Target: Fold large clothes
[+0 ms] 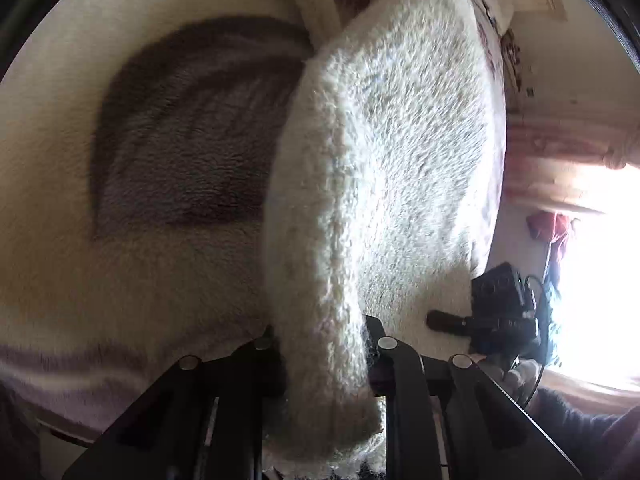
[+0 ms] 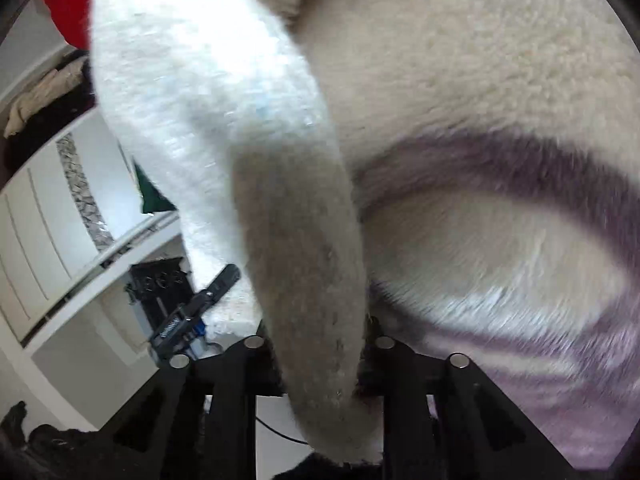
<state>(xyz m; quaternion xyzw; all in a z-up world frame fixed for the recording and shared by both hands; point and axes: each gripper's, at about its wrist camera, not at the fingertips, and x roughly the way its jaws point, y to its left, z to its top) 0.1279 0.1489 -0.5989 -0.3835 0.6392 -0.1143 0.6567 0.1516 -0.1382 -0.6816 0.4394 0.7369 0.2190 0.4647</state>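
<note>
A fluffy white garment (image 1: 384, 152) hangs stretched between both grippers, above a cream blanket (image 1: 60, 160) with brown-purple patches. My left gripper (image 1: 324, 340) is shut on a thick fold of the white garment, which runs up between its fingers. My right gripper (image 2: 320, 340) is shut on another fold of the same garment (image 2: 208, 80), which rises up and to the left. The other gripper shows in each view: the right one in the left wrist view (image 1: 500, 312), the left one in the right wrist view (image 2: 192, 312).
The cream and purple blanket (image 2: 500, 80) fills the right wrist view's right side. White cupboards (image 2: 48, 208) and a red cloth (image 2: 68, 0) lie at left. A bright window (image 1: 600, 280) and wooden furniture (image 1: 560, 152) are at the right of the left wrist view.
</note>
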